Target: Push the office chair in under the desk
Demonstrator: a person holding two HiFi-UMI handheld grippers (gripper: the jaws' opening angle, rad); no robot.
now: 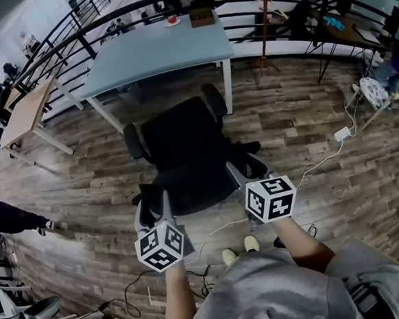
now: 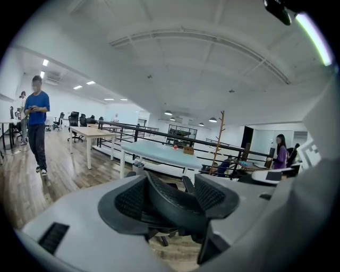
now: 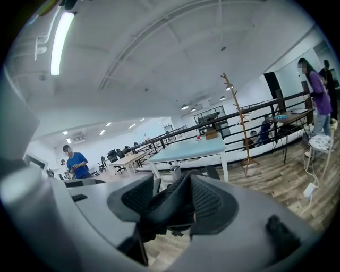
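Grey sweatshirt (image 1: 286, 293) and two bare forearms are filling the 6 o'clock edge of the head view, with yellowish shoes (image 1: 251, 243) showing just above. Both arms are reaching toward 12 o'clock.

The left gripper (image 1: 156, 196) is sitting at the chair's 7 o'clock and the right gripper (image 1: 247, 169) at its 5 o'clock, both at the top rim of the backrest.

- **Left gripper view:** the jaws are standing wide apart, straddling the backrest rim. The rim is running slantwise between the mesh pads (image 2: 125, 204), with a gap showing on the left pad's side, so it is not clamped.
- **Right gripper view:** the jaws are also standing apart around the rim. The rim is lying close against the right-hand pad (image 3: 212, 204), and no squeeze is visible.

The black office chair (image 1: 185, 149) is standing mid-floor on the wooden floor (image 1: 300, 123), with its seat facing 12 o'clock. It is not yet under the desk and is clear of it.

The pale blue desk (image 1: 157, 52) is sitting at 12 o'clock from the chair, with its near right leg coming down beside the chair's right armrest. A brown box (image 1: 202, 17) and a red item (image 1: 172, 18) are resting on the desk's far edge.

A black railing (image 1: 60, 46) is curving behind the desk. A wooden table (image 1: 27, 110) is standing at 10 o'clock. A white cable with a plug block (image 1: 342, 134) is trailing across the floor at 3 o'clock.

In the left gripper view, a person in blue (image 2: 37, 125) is standing at 9 o'clock and a person in purple (image 2: 280, 151) at 3 o'clock.
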